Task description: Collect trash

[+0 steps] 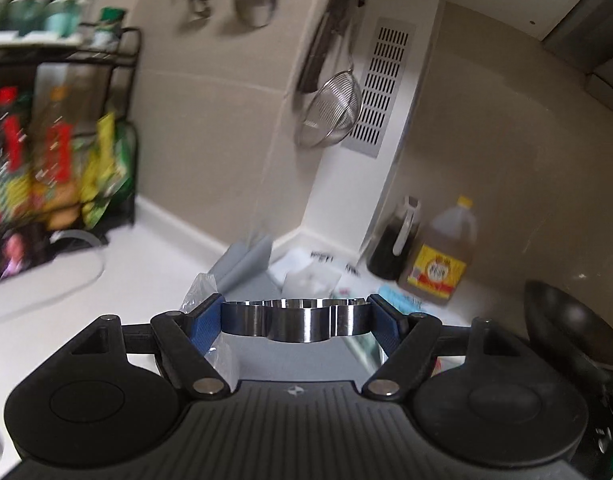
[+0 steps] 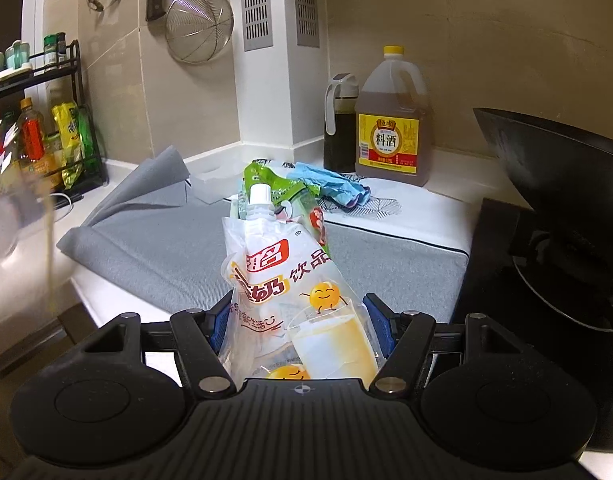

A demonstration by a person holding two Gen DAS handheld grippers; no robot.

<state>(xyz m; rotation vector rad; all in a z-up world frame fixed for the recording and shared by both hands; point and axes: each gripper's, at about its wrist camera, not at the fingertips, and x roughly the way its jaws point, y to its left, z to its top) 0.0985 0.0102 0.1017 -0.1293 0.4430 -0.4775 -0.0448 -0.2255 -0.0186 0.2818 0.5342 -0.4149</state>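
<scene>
In the left wrist view my left gripper [image 1: 296, 318] is shut on a shiny wavy metal ring [image 1: 296, 320], held above a grey mat [image 1: 262, 280]. Clear plastic wrap [image 1: 198, 288] shows beside its left finger. In the right wrist view my right gripper [image 2: 300, 324] is shut on a white drink pouch [image 2: 290, 280] with a white cap and a yellow smiling face. Beyond it on the grey mat [image 2: 166, 240] lie a green wrapper [image 2: 274, 184] and a blue crumpled glove [image 2: 330, 186].
An amber cooking wine jug [image 2: 392, 124] and a dark oil bottle [image 2: 340, 128] stand in the back corner. A black wok [image 2: 554, 184] is at the right. A black rack of bottles [image 2: 46, 140] stands at the left. A strainer [image 2: 198, 24] hangs on the wall.
</scene>
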